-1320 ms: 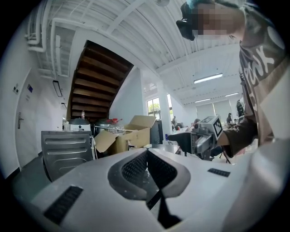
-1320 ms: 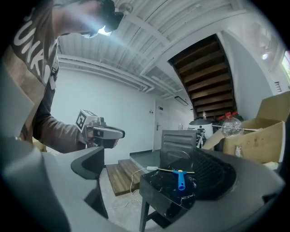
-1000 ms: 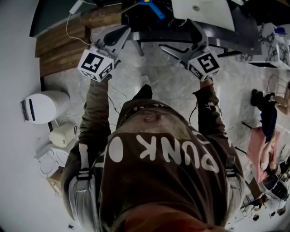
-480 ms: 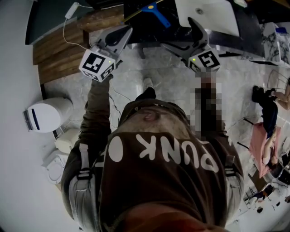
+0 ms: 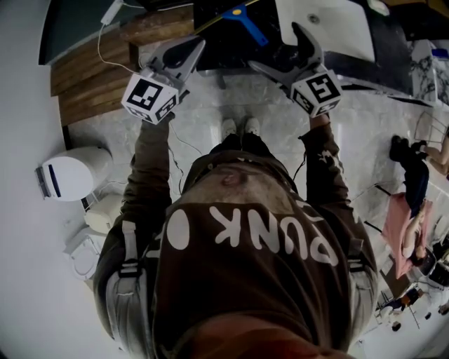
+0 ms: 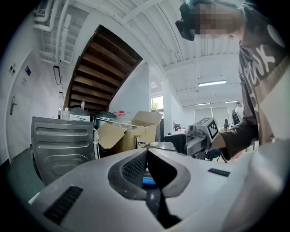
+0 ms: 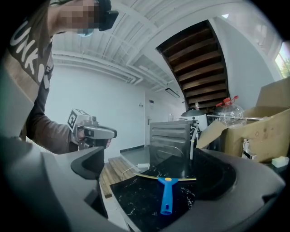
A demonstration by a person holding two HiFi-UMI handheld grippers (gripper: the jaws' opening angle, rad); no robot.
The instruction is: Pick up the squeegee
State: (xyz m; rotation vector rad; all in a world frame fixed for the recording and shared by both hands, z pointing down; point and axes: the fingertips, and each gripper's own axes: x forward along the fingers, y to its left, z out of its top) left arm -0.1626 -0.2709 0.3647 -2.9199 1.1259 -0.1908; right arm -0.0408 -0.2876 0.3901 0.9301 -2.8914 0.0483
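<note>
The squeegee (image 7: pixel 166 195) has a blue handle and a thin yellowish blade. It lies flat on a black marble counter (image 7: pixel 131 199), handle toward me. In the head view the squeegee (image 5: pixel 245 21) is just beyond both grippers. My right gripper (image 7: pixel 158 170) is open and empty, its jaws spread wide in front of the squeegee without touching it. In the head view the right gripper (image 5: pixel 277 45) hangs at the counter's edge. My left gripper (image 6: pixel 147 152) is shut on nothing; a bit of blue shows behind its jaws. The left gripper (image 5: pixel 198 45) is held left of the squeegee.
A white sink (image 5: pixel 326 28) is set in the counter on the right. A metal appliance (image 7: pixel 170 140) stands behind the counter, with open cardboard boxes (image 7: pixel 258 131) beside it. Wooden steps (image 5: pixel 91 77) and a white bin (image 5: pixel 70 172) are at the left. Another person (image 5: pixel 414 182) is far right.
The person has stepped closer to the counter, feet now together. Both grippers have edged forward toward the squeegee. The jaws have not changed.
</note>
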